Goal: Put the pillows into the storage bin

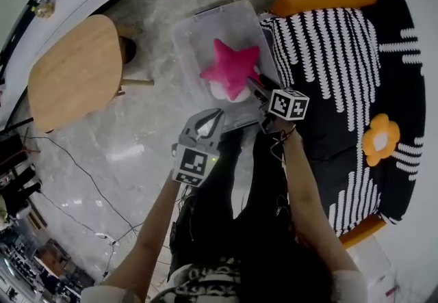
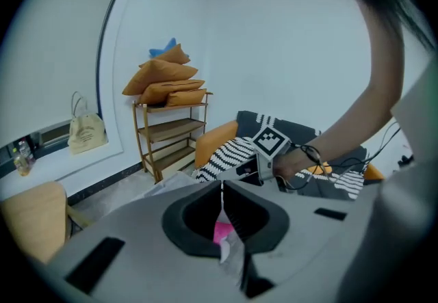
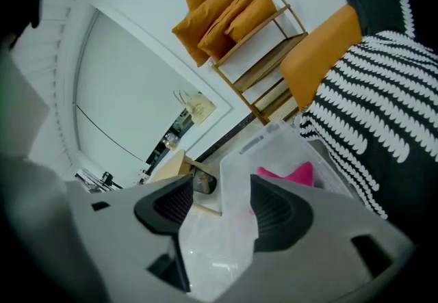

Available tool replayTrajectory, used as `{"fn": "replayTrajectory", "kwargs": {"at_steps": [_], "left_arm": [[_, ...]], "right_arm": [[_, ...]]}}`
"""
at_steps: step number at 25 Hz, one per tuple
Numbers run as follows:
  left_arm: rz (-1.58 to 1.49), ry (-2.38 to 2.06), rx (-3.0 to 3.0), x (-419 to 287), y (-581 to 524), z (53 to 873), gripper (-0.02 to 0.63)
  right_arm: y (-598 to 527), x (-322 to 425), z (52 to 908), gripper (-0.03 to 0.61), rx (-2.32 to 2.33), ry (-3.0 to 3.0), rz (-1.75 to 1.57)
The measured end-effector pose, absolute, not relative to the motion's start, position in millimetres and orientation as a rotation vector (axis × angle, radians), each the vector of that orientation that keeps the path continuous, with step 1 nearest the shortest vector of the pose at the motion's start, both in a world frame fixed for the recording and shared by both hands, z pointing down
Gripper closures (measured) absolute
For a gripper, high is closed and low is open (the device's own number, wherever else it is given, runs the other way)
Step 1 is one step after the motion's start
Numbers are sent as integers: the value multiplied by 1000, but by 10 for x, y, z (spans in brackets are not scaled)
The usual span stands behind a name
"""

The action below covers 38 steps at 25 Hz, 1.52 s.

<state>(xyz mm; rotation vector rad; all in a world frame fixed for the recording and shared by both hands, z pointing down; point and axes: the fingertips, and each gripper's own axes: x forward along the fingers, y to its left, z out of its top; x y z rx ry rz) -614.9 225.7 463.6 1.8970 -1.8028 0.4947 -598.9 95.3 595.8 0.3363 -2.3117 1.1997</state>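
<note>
1. The pink star pillow point(image 1: 229, 66) was lying inside the clear storage bin point(image 1: 188, 31) on the floor, so that one looked done to me.
2. The right tongs point(image 1: 256, 88) hung at the bin's near rim, just beside the star. The jaws were spread apart with nothing pinched, and only the bin's plastic and a bit of pink showed through the gap.
3. The left tongs point(image 1: 213, 117) sat closer to the person's legs, just short of the bin, with the jaws pressed together and empty.
4. An orange flower pillow point(image 1: 380, 139) was lying on the striped couch point(image 1: 321, 55), well apart from the bin. That was my guess for the next one to go in.
5. It looked plush, so I figured it'd be light, squashy and not breakable at all. The fabric shouldn't be slippery either.
6. I'd have grabbed it by a petal and bitten in deep enough that the stuffing bunched up between the pads. A shallow pinch on the cover alone might slip off.
7. It'd probably flop and dangle once lifted, so it'd need to clear the bin's rim before being let go.
</note>
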Motion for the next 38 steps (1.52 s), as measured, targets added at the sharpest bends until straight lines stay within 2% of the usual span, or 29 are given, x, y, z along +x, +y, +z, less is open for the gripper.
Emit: {"fn": "replayTrajectory", "kwargs": {"at_steps": [9,17,29,34,38], "left_arm": [[568,-1612,2148,-5181,1389,4462,603],[547,-1445,2355,-3611,571,4112,603],[628,-1150,2472,-1003,-138,4466,603],[684,-1047,2517,-206,-393,4652,603],[754,-941,2587,219,-537,4746,603]], "right_arm": [[335,-4468,5751,316,668,-2357,1340],[-165,-2669,5761,313,986,-2320,1466],[-703,251,6110,311,1353,-2172,1639],[-931,1325,6452,308,1590,-2044,1808],[-954,1877,6850,291,1748,-1883,1924]]}}
